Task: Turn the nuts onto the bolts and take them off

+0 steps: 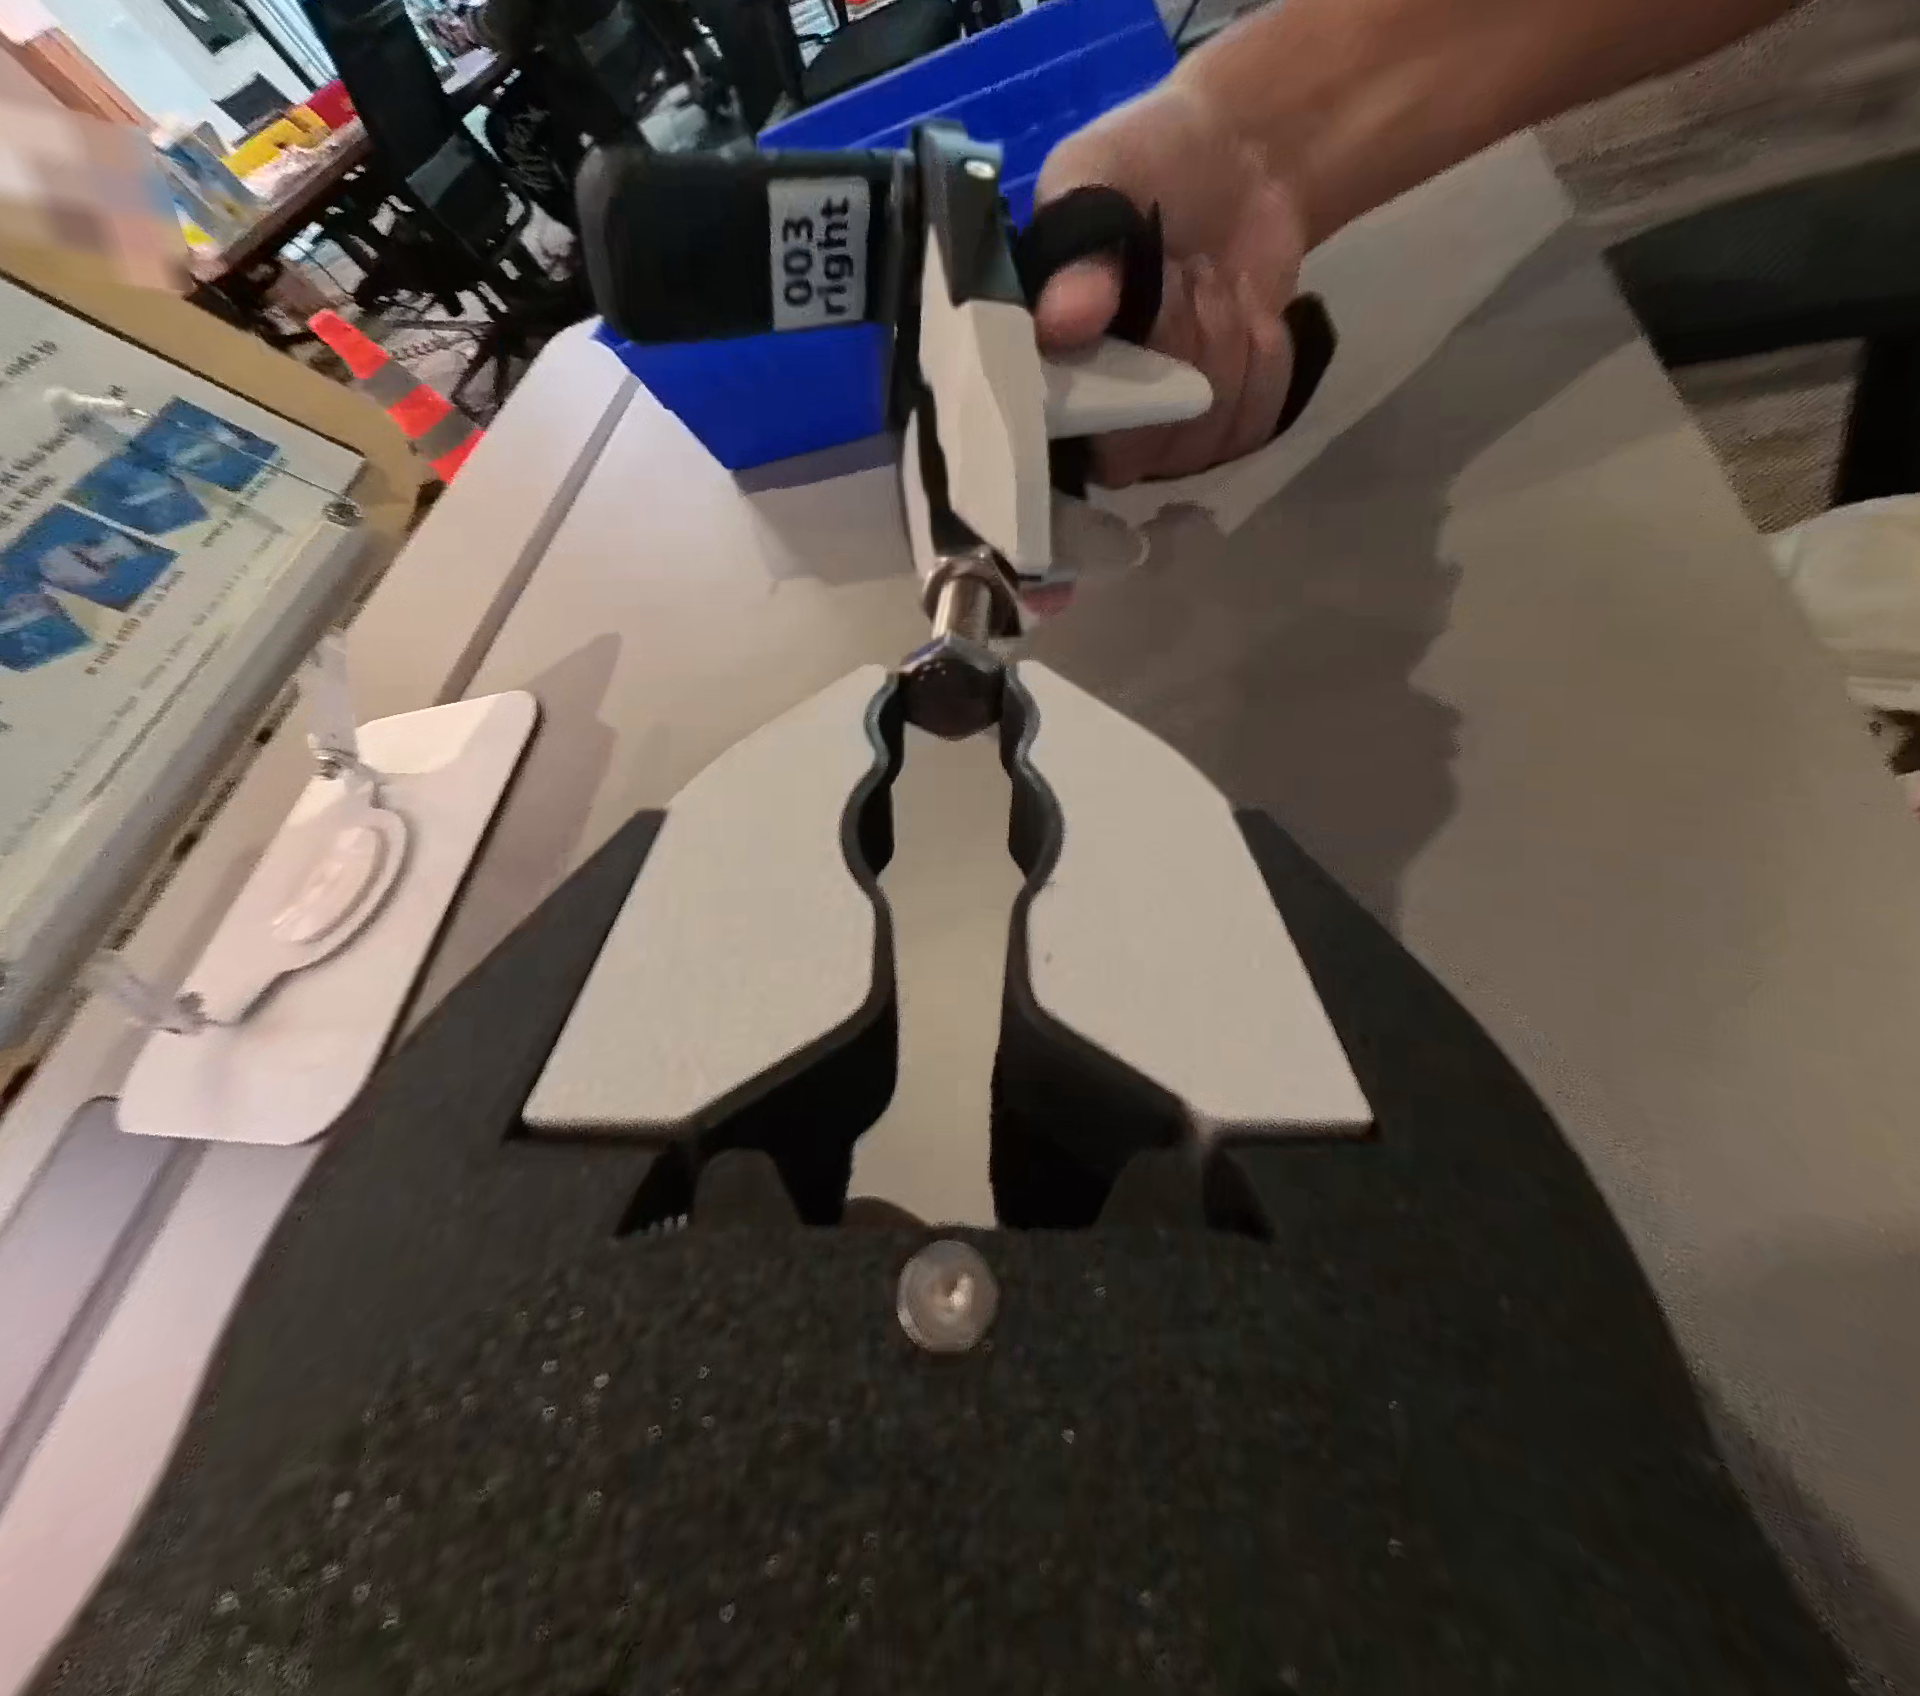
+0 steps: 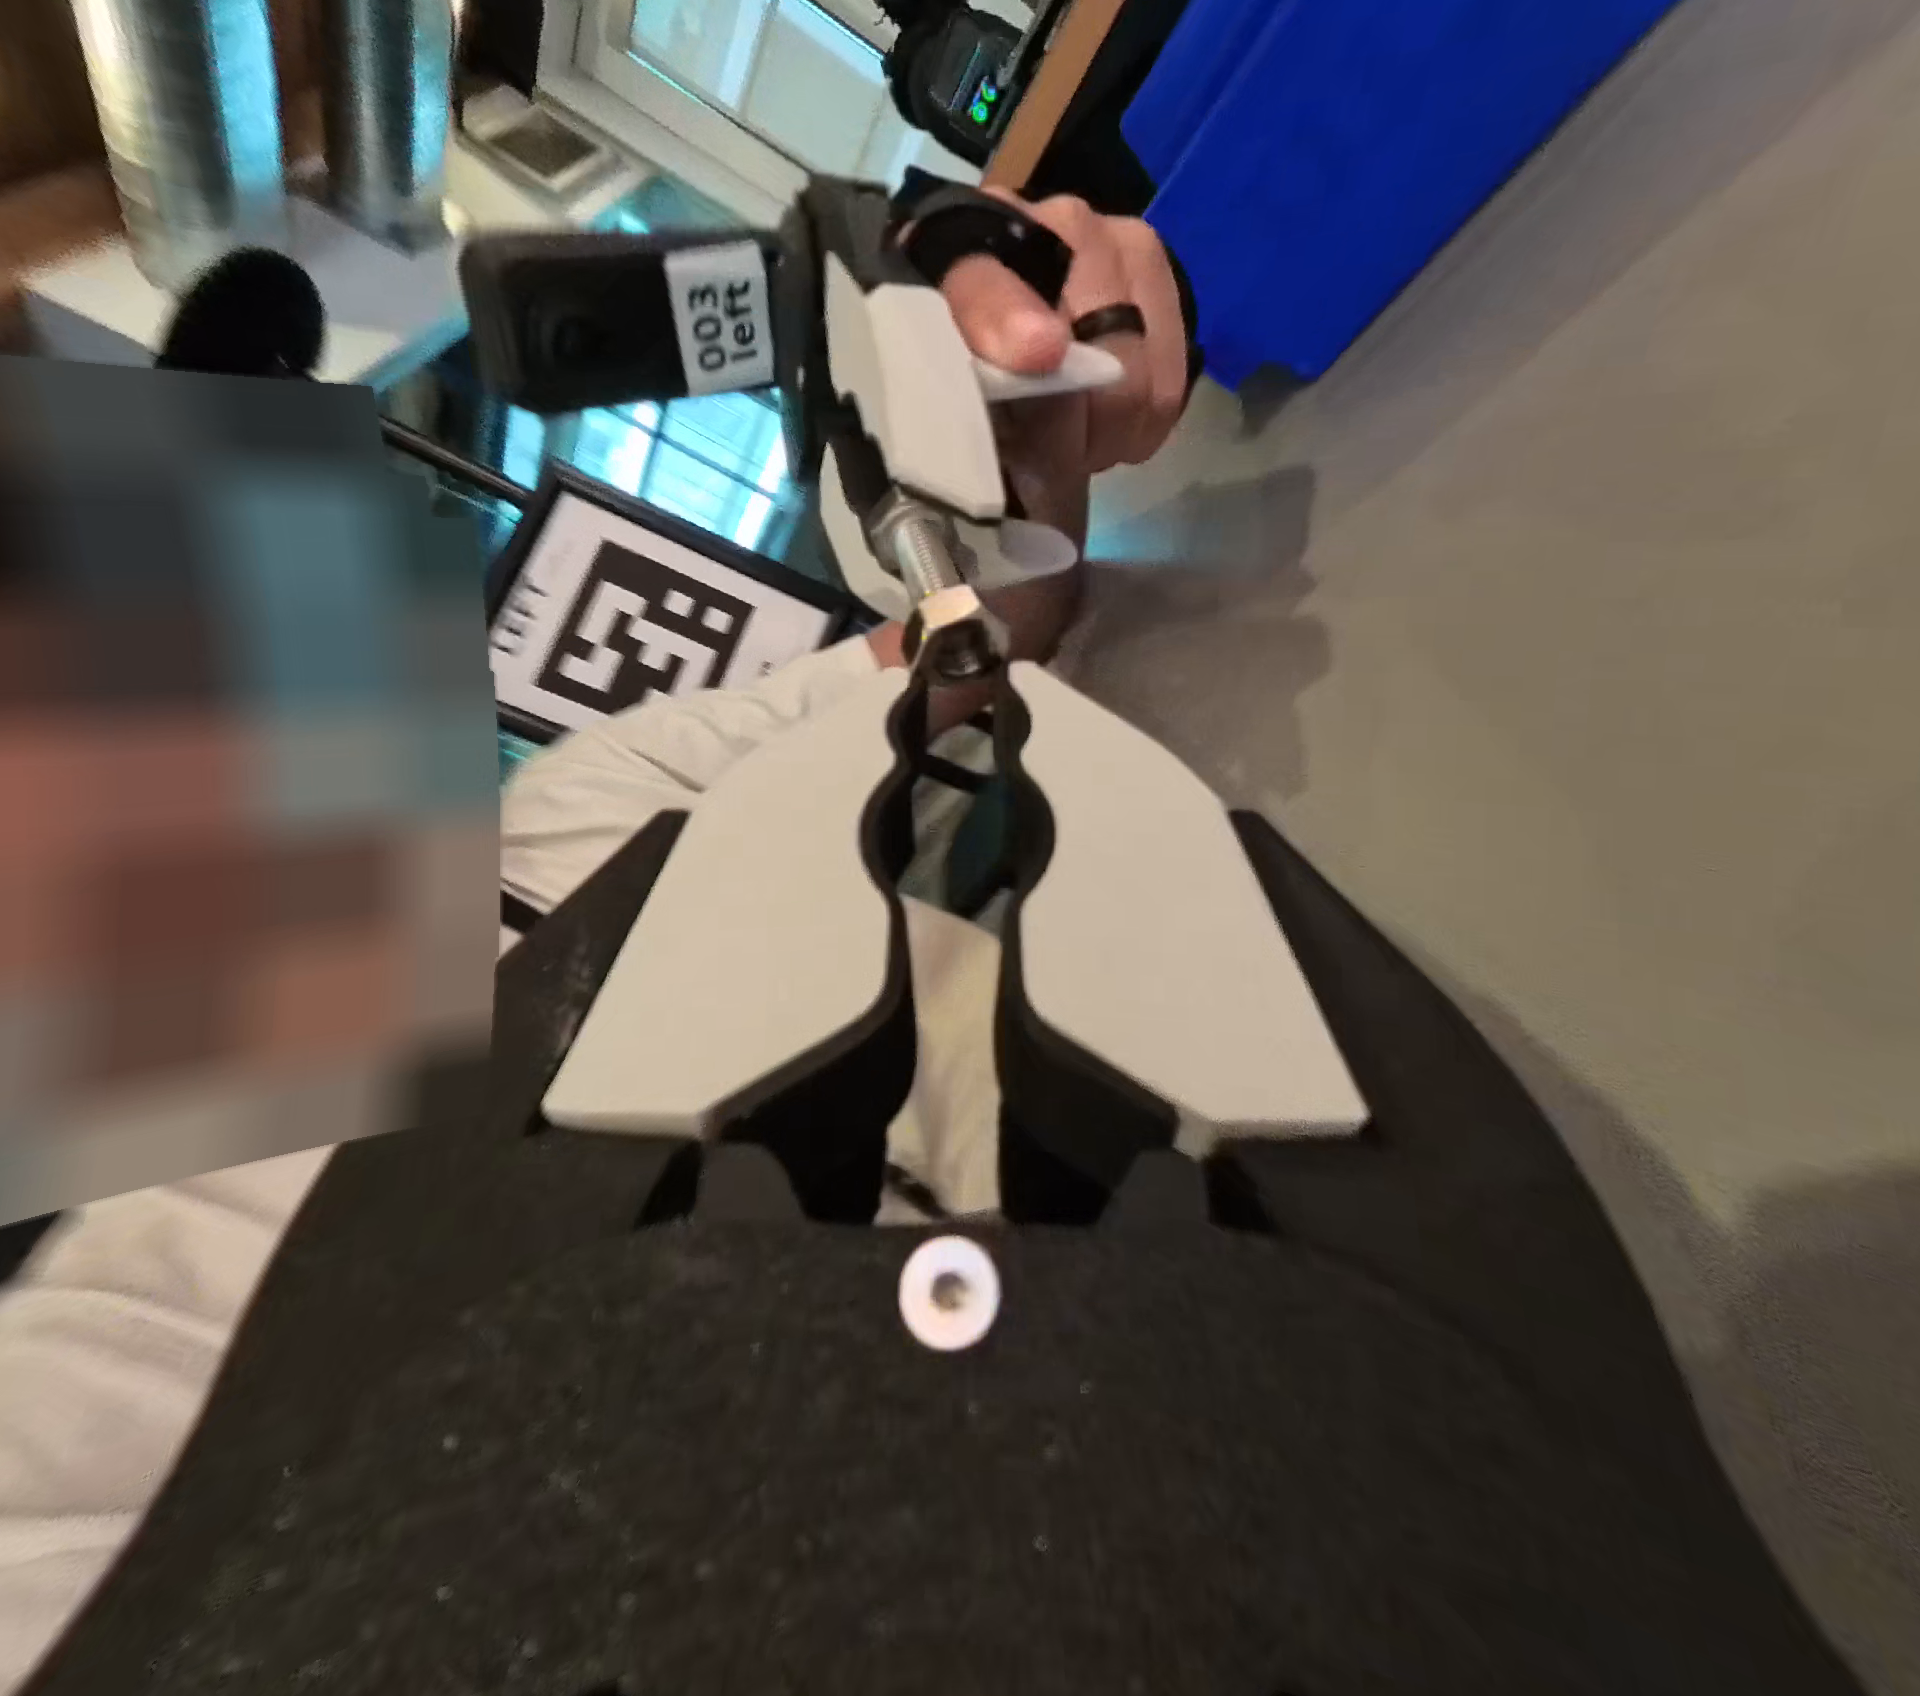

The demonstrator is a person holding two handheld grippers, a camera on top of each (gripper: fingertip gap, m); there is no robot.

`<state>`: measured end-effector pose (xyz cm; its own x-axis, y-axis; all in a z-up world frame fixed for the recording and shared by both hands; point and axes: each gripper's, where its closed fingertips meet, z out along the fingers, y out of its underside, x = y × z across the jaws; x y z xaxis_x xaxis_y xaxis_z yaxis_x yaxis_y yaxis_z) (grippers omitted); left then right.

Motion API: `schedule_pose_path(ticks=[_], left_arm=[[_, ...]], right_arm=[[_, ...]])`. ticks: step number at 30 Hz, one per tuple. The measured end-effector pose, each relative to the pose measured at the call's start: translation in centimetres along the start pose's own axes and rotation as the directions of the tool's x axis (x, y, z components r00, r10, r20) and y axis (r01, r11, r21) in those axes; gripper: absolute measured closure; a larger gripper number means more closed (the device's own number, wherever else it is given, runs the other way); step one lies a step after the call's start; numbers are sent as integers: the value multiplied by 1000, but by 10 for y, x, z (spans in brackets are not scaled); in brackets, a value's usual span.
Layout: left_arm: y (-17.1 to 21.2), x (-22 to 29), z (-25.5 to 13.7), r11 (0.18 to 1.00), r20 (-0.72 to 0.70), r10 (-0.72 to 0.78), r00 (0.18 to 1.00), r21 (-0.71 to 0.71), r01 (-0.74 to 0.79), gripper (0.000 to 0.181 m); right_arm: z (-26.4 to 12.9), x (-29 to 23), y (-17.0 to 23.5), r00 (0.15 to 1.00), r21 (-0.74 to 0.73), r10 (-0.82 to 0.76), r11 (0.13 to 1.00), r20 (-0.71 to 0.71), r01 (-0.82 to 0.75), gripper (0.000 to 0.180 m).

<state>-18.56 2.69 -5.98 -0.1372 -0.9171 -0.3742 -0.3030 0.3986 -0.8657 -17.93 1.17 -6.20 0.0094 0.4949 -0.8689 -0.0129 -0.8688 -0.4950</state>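
Left wrist view: mounted close behind the left gripper (image 1: 951,690), facing forward along its fingers over the grey table (image 1: 1558,711), opposing right gripper (image 1: 982,576) at 12 o'clock. Right wrist view: same mounting, rolled sideways, table at 3 o'clock. Shared: bolt (image 1: 951,607) (image 2: 920,550), blue bin (image 1: 997,77) (image 2: 1455,36).

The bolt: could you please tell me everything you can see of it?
The bolt is silvery metal with a hex head and a threaded shank. The left gripper is shut on its head; the right gripper is shut on the hex nut at its far end. It hangs in the air above the grey table, spanning both grippers.
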Motion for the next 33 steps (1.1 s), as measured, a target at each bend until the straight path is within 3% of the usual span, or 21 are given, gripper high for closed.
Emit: schedule_pose_path(ticks=[1, 2, 6, 9, 12, 14, 17, 19, 22, 24, 26, 29, 33], left_arm=[[0, -1, 0, 1000, 20, 18, 1000, -4, -18, 163], [0, -1, -1, 999, 30, 38, 999, -13, -38, 163], [-3, -3, 1, 1000, 41, 6, 999, 13, -7, 163], [-6, -9, -1, 988, 5, -128, 992, 85, 127, 163], [-4, -18, 0, 936, -67, -310, 949, 153, 316, 163], [-5, -23, -1, 861, -152, -443, 883, 201, 467, 163], [-8, -24, -5, 694, -342, -598, 725, 232, 681, 163], [-9, -25, -7, 592, -438, -646, 625, 228, 773, 163], [-12, -22, -10, 492, -554, -660, 508, 193, 849, 164], [-11, -15, -8, 498, -585, -652, 482, 150, 854, 164], [-10, -8, -5, 512, -597, -648, 472, 117, 851, 164], [-11, -1, -2, 511, -620, -643, 449, 89, 855, 164], [-9, 5, 1, 523, -626, -643, 441, 62, 850, 164]], right_arm=[[0, 0, 2, 998, -1, 57, 998, 23, -57, 180], [1, -3, 2, 994, 12, 90, 996, 58, -91, 180], [0, -4, 1, 998, 27, -17, 1000, 55, 16, 180], [-2, -3, -2, 983, 28, -182, 983, -37, 183, 179], [-10, -6, -17, 890, 39, -426, 899, -162, 437, 166], [-14, -8, -27, 727, -4, -628, 758, -280, 653, 148], [-17, -16, -39, 291, -120, -852, 375, -436, 919, 141], [-17, -19, -41, -23, -235, -864, 110, -502, 966, 144], [-9, -6, -35, -332, -450, -819, -102, -469, 887, 139], [-8, -8, -33, -439, -483, -769, -195, -465, 853, 143], [-8, -12, -30, -495, -501, -742, -247, -453, 829, 146], [-6, -10, -24, -526, -525, -751, -283, -400, 803, 151], [-4, -6, -17, -504, -523, -782, -276, -365, 807, 161]])
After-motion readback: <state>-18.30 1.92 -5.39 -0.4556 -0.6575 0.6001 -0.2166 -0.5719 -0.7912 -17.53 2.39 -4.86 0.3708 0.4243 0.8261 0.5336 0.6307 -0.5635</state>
